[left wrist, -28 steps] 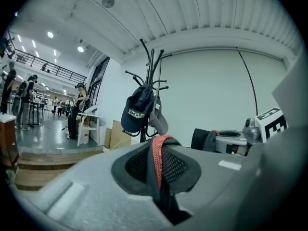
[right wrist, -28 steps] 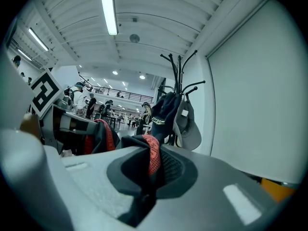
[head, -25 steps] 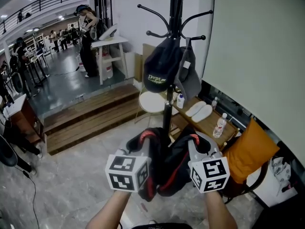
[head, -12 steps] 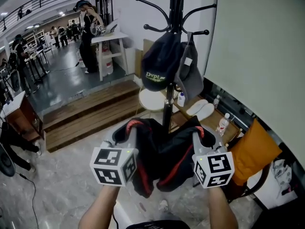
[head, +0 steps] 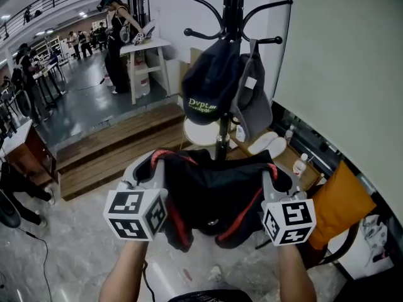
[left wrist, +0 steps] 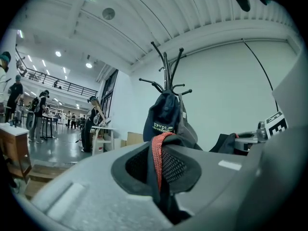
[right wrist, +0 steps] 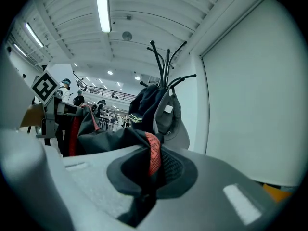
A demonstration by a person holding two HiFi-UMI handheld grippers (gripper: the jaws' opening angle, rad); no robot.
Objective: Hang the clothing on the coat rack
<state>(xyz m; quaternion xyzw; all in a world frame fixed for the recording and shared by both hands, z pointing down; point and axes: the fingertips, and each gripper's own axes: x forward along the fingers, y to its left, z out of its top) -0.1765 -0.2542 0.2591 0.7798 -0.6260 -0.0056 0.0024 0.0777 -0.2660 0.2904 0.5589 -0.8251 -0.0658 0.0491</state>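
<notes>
Jaws, left: the left gripper has its jaws nearly together, pinching a red-trimmed edge of the garment; in the left gripper view the red band rises out of the narrow slot between the jaws.
Jaws, right: the right gripper is clamped the same way on the other edge; in the right gripper view the trim stands up between the pads.
Garment: black with red piping, spread between the two grippers and sagging in the middle, with loose folds hanging below them.
Garment's place: held in the air in front of the rack, low against its pole and below the caps; it is on no hook.
Rack: a black pole with curved hooks at the top, seen upright ahead in both gripper views.
Caps: a dark cap with pale lettering and a grey cap hang side by side from the hooks, touching.
Behind the pole: a white round seat, a low wooden bench with pale slippers and a bottle.
Right side: an orange cushion against the white wall.
Left side: wooden steps lead up to a hall where a person stands at a white tabletop.
</notes>
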